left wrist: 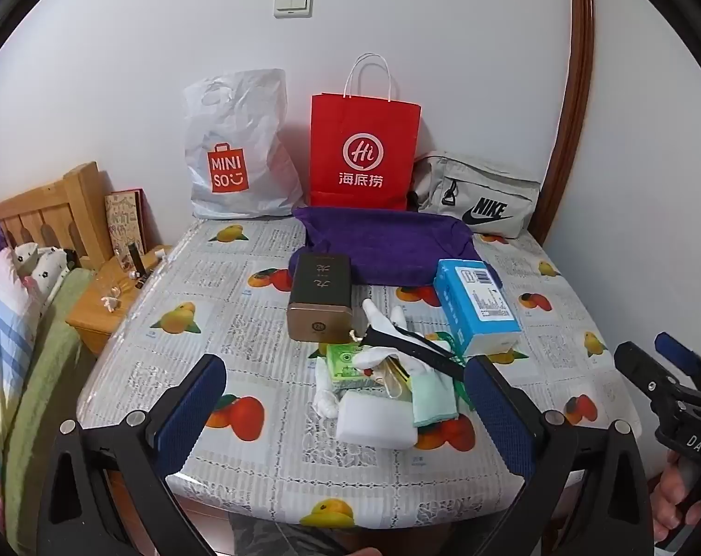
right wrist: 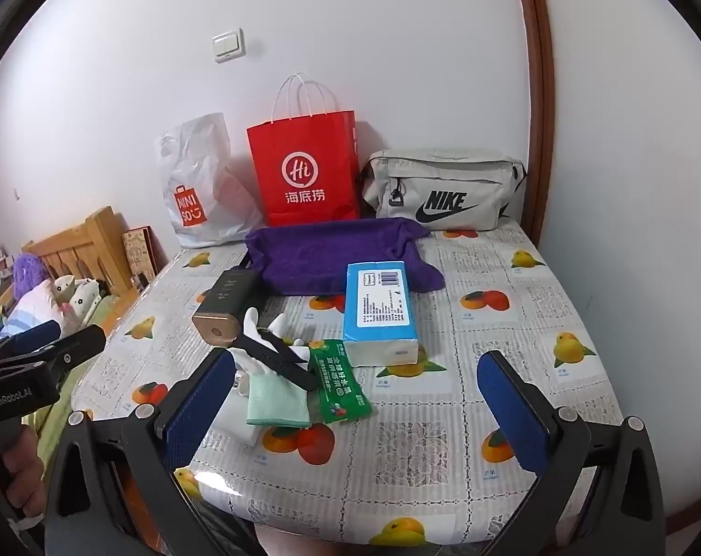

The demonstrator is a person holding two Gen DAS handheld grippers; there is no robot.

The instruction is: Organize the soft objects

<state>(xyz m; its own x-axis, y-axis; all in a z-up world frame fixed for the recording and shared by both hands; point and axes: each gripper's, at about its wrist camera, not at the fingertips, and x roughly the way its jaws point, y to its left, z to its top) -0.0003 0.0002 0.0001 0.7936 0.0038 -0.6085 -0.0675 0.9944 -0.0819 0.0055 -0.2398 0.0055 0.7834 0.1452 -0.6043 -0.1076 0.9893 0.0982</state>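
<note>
A heap lies mid-table: a white glove (left wrist: 387,319) (right wrist: 258,324), a mint green cloth (left wrist: 434,401) (right wrist: 278,401), a white sponge block (left wrist: 378,421), a black strap (left wrist: 411,347) (right wrist: 276,356) and a green packet (right wrist: 339,382). Behind it lie a folded purple towel (left wrist: 387,245) (right wrist: 332,255) and a blue tissue pack (left wrist: 478,306) (right wrist: 380,308). My left gripper (left wrist: 346,403) is open, empty, above the table's near edge, facing the heap. My right gripper (right wrist: 355,398) is open and empty, to the right of the heap.
A dark box with a gold end (left wrist: 320,296) (right wrist: 227,310) lies left of the heap. A white Miniso bag (left wrist: 237,148), a red paper bag (left wrist: 362,153) and a grey Nike pouch (left wrist: 480,194) stand along the wall. A bed (left wrist: 21,324) and nightstand (left wrist: 114,296) are at left.
</note>
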